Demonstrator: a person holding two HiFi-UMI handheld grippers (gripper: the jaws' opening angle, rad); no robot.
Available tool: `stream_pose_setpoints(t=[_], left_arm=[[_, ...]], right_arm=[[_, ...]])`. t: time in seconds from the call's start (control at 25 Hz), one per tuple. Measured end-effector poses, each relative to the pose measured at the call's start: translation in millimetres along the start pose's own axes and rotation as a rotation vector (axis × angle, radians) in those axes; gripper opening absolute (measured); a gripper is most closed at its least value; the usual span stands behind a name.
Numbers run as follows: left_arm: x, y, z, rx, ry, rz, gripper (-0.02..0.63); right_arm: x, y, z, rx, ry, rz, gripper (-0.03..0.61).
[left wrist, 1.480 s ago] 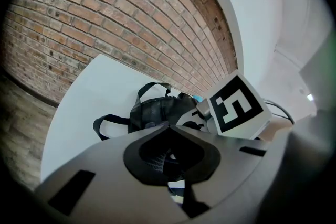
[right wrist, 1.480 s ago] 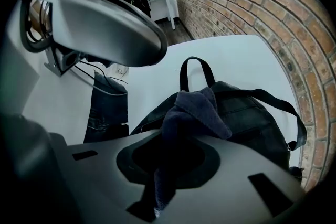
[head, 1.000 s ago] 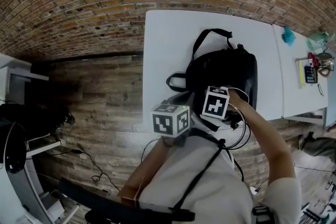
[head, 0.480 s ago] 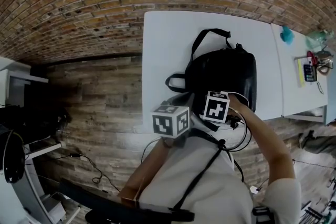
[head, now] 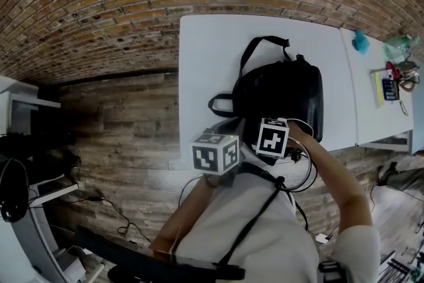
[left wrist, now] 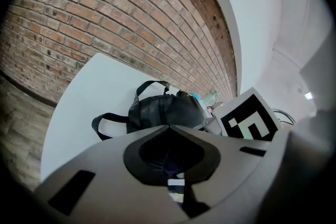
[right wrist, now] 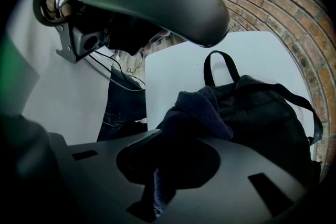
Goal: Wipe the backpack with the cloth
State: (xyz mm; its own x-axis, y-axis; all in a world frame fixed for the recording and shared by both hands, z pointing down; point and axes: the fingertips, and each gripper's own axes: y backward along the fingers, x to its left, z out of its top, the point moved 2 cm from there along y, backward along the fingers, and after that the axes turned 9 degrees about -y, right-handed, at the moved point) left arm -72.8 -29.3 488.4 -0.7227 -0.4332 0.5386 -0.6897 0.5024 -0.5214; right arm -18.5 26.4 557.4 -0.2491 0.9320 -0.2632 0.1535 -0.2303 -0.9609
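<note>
Barely anything has shifted. The right hand-held gripper (right wrist: 170,162), jaws clamped on the dark blue cloth (right wrist: 197,113), has slid slightly back toward the person since a second ago. It now sits at the near edge of the black backpack (head: 281,93). That reads as a short wiping stroke along the bag's near end, with most of its surface probably still to cover. The left hand-held gripper (left wrist: 170,152) hangs by the near edge of the white bench (head: 205,63), jaws together on nothing identifiable, where it was before. The backpack lies flat on the bench, unmoved.
</note>
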Motion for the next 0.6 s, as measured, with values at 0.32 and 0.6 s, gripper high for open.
stream_pose_setpoints(t=[0.32,0.6], left_arm=[[2,0,1,0.005,0.0,-0.003,0.005],[7,0,-1,0.023,0.001,-0.011,0.005]], right_arm=[[8,-6,-3,0.023,0.002,0.06,0.046],[6,-6,-4,0.007,-0.051,0.081,0.048]])
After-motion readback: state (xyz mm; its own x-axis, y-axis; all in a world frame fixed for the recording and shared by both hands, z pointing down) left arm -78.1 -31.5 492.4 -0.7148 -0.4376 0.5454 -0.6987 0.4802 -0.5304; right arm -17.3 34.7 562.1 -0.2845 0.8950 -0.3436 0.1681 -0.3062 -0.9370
